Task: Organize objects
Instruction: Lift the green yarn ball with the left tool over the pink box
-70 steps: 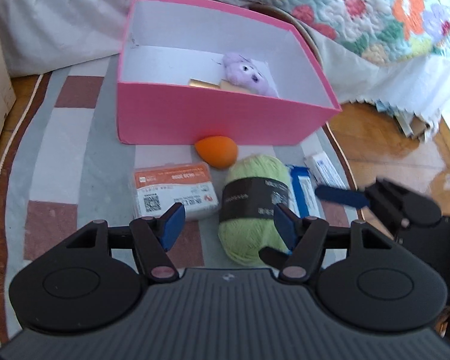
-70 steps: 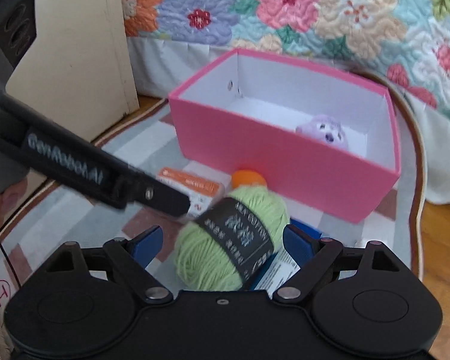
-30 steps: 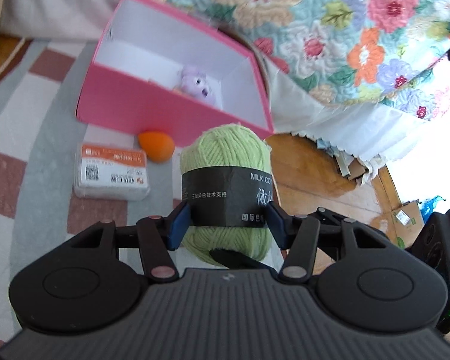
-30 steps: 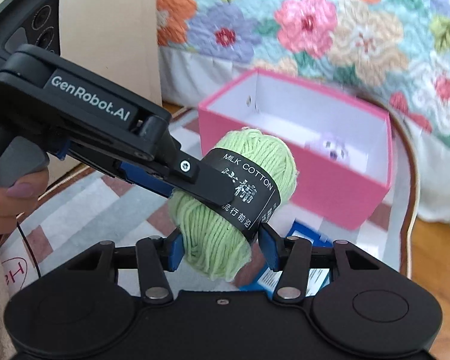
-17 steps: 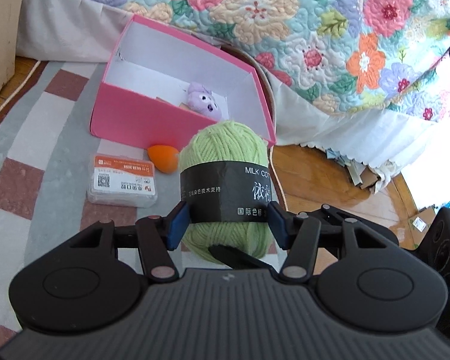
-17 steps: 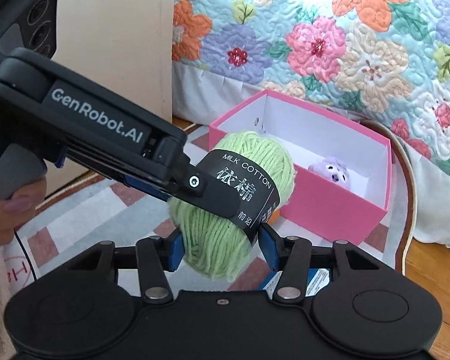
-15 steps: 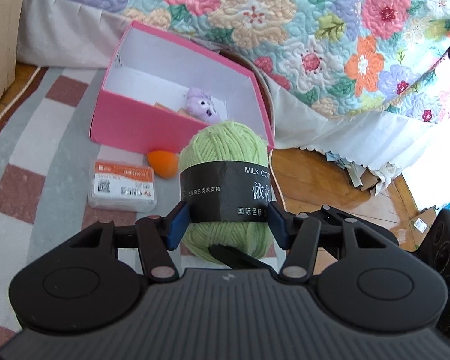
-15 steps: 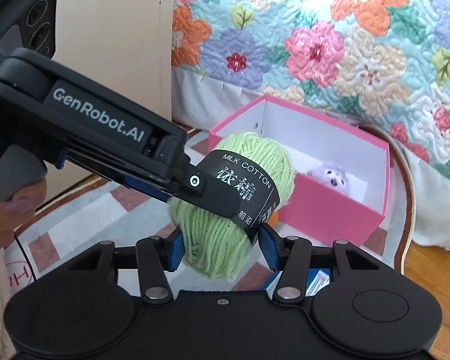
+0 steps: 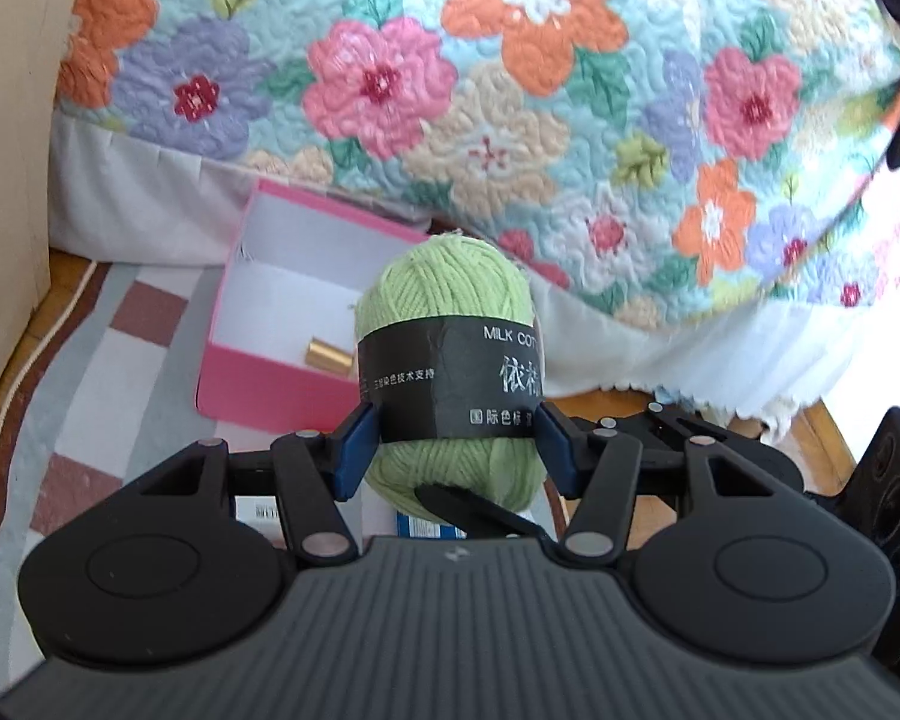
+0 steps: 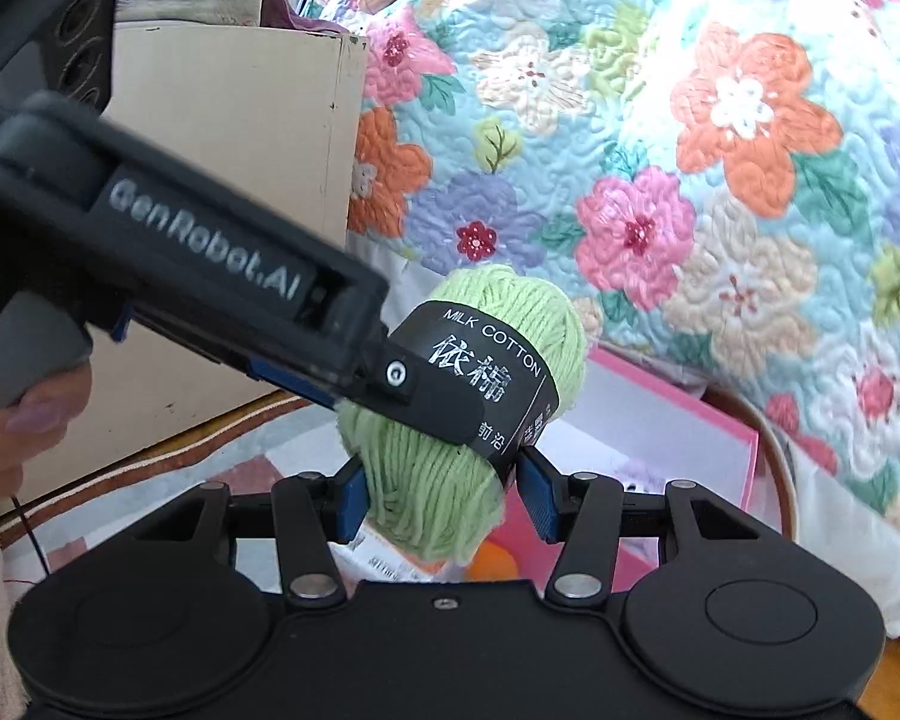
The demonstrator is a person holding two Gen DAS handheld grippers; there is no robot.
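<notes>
Left black two-finger gripper with blue pads (image 9: 450,450): jaws closing level on either side of the light green yarn ball with black paper band (image 9: 447,372), holding it raised. Right black two-finger gripper with blue pads (image 10: 441,495): jaws pressing the same ball's lower end. Person's hand (image 10: 12,438): wrapping around the left gripper's grey handle.

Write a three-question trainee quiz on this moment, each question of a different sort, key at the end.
1. True or false: both tongs, left and right, grip the yarn.
2. What lies in the pink box in the left view? A) gold tube B) scissors C) cup
3. Fill in: the yarn's black band reads "MILK ____".

Key: 1 true; 2 A; 3 COTTON.
</notes>
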